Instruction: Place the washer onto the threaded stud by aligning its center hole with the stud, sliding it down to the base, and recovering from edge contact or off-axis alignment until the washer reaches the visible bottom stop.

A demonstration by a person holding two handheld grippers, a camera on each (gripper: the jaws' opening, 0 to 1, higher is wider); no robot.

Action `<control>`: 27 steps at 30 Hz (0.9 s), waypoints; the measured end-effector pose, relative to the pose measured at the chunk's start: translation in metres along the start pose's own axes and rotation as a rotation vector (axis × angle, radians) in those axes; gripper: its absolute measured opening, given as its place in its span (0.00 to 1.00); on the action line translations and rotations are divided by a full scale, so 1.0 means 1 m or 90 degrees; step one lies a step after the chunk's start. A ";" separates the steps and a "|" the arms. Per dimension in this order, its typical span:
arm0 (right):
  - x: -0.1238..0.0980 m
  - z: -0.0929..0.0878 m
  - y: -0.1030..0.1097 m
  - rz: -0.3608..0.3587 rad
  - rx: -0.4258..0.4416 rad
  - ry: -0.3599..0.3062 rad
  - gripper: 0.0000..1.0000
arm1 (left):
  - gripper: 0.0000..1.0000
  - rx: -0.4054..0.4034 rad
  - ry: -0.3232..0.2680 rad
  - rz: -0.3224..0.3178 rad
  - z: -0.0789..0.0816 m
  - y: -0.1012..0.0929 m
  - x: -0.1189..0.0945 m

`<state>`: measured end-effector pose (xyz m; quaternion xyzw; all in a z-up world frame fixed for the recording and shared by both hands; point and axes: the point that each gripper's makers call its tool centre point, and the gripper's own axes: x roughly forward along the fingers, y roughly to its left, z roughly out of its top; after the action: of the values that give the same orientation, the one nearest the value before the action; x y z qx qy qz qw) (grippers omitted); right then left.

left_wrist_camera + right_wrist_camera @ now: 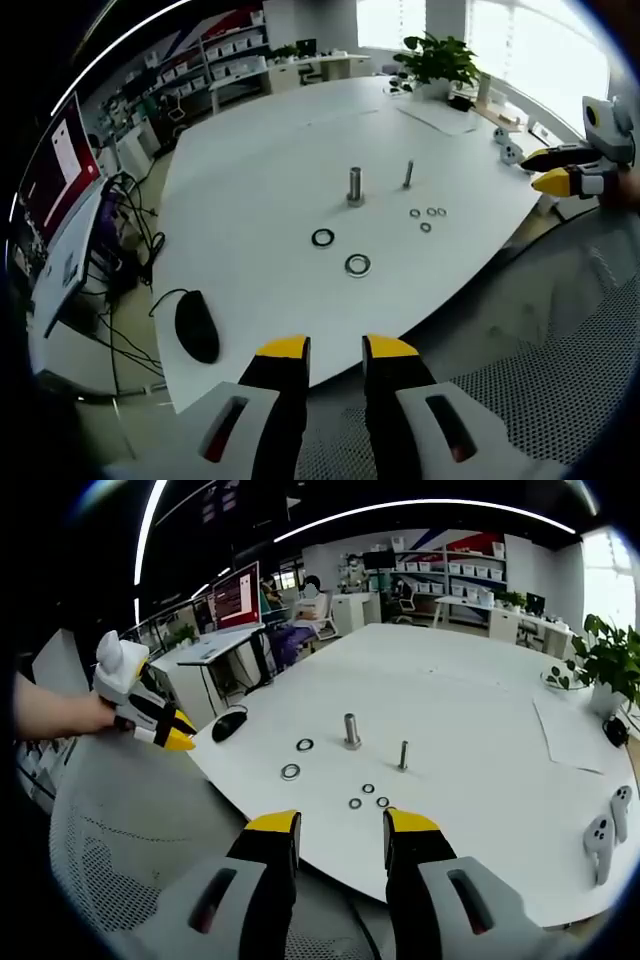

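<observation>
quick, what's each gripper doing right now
left gripper: open, holding nothing, short of the table.
right gripper: open, holding nothing, short of the table too.

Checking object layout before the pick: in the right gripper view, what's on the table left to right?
Black mouse → two large washers → thick stud → three small washers → thin stud → paper sheet → white controllers.
</observation>
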<state>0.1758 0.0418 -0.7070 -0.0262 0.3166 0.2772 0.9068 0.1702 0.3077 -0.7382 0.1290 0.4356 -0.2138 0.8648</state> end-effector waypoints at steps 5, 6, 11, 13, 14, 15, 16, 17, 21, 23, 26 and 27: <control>0.000 -0.001 -0.001 0.001 0.002 0.004 0.36 | 0.19 -0.030 0.021 -0.023 -0.001 -0.003 0.005; 0.000 -0.002 0.000 0.001 0.000 0.005 0.36 | 0.19 -0.053 0.036 -0.032 -0.004 -0.004 0.006; 0.000 -0.003 -0.001 -0.001 -0.003 0.010 0.36 | 0.22 -0.044 0.040 -0.035 0.008 -0.002 0.016; 0.000 -0.003 -0.002 -0.003 -0.002 0.010 0.36 | 0.23 -0.035 0.040 -0.039 0.017 -0.004 0.025; 0.000 -0.003 -0.002 -0.004 -0.002 0.009 0.36 | 0.23 -0.028 0.043 -0.041 0.019 -0.005 0.030; 0.000 -0.003 -0.002 -0.005 -0.002 0.009 0.36 | 0.23 -0.014 0.053 -0.042 0.020 -0.005 0.037; 0.000 -0.003 -0.002 -0.004 -0.001 0.009 0.36 | 0.23 -0.007 0.057 -0.043 0.021 -0.005 0.041; 0.000 -0.003 -0.003 -0.005 0.000 0.009 0.35 | 0.23 0.001 0.061 -0.046 0.024 -0.008 0.047; 0.000 -0.003 -0.004 -0.010 0.004 0.010 0.35 | 0.24 0.014 0.075 -0.058 0.029 -0.015 0.064; 0.000 -0.004 -0.004 -0.009 0.003 0.011 0.35 | 0.25 0.022 0.078 -0.061 0.031 -0.018 0.072; 0.000 -0.004 -0.004 -0.008 0.002 0.011 0.35 | 0.27 0.012 0.102 -0.079 0.028 -0.024 0.084; 0.000 -0.004 -0.004 -0.008 0.002 0.011 0.35 | 0.27 0.005 0.110 -0.084 0.026 -0.025 0.087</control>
<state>0.1759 0.0377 -0.7105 -0.0291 0.3246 0.2706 0.9058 0.2225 0.2526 -0.7939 0.1212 0.5155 -0.2601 0.8074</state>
